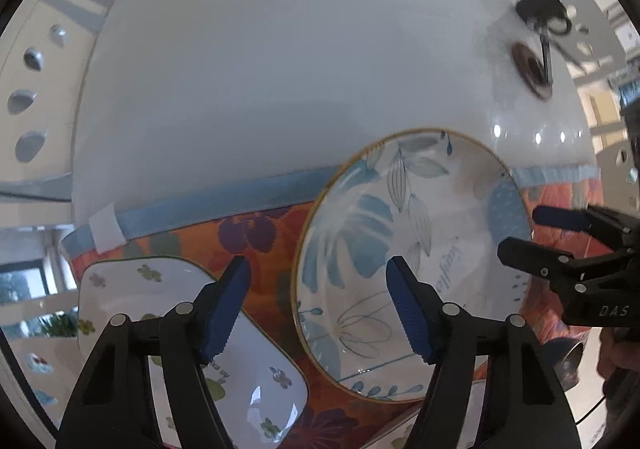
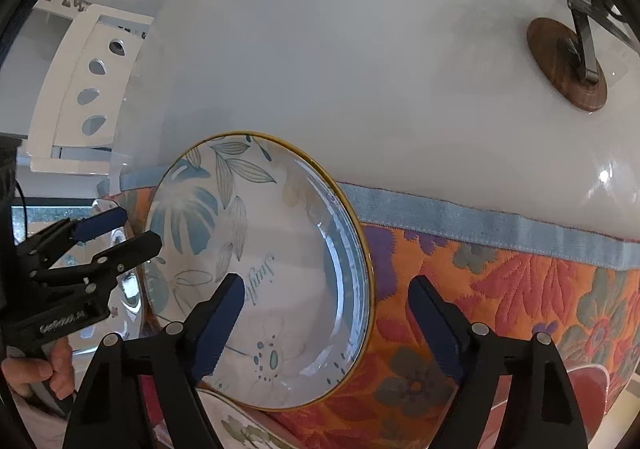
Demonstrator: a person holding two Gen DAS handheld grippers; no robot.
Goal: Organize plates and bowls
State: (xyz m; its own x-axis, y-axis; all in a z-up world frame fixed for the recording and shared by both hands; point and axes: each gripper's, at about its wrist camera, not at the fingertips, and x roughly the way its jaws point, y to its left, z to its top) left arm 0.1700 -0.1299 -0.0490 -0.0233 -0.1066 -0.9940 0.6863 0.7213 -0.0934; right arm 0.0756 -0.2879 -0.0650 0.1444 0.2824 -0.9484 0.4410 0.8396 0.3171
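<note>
A round plate [image 1: 412,265] with blue leaf print and a gold rim lies on the flowered orange cloth [image 1: 260,229]; it also shows in the right wrist view [image 2: 280,269]. My left gripper [image 1: 318,309] is open, its right finger over the plate's left part, its left finger over a square white dish [image 1: 160,289] with green flowers. My right gripper [image 2: 326,325] is open, straddling the plate's right rim. It shows in the left wrist view [image 1: 532,233] at the plate's right edge. The left gripper shows in the right wrist view [image 2: 120,229] at the plate's left edge.
A white table [image 1: 280,69] carries the cloth with its blue border [image 2: 480,225]. A round wooden base with a metal stand [image 2: 568,65] sits far right. A white perforated chair back [image 2: 92,89] stands at the left. A red dish [image 2: 588,389] and another flowered dish [image 2: 248,429] lie near the bottom.
</note>
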